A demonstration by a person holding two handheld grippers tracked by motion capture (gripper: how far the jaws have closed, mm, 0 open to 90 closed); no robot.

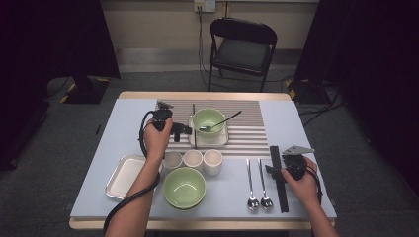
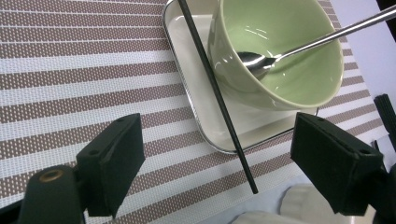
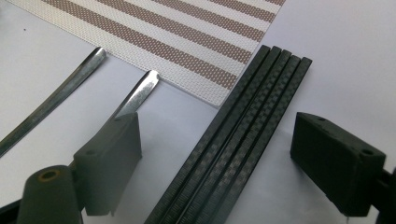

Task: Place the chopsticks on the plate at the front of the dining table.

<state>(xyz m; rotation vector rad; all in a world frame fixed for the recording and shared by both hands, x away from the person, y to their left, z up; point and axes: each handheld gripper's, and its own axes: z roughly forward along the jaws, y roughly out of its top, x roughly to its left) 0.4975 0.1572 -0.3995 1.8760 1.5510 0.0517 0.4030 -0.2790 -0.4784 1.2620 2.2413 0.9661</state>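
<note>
Striped placemat (image 2: 70,70) lies bare beside the tray's (image 2: 187,93) edge.

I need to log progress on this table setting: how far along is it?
Done: a green bowl with a spoon sits on a tray, one chopstick laid across its edge. In hand: the open right gripper straddles the bundled chopsticks. Left: second bowl, cups, two spoons.

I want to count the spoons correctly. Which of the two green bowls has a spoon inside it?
The far green bowl, standing on the small tray on the striped mat, holds a spoon. The near green bowl, in front of the three cups, holds nothing.
</note>
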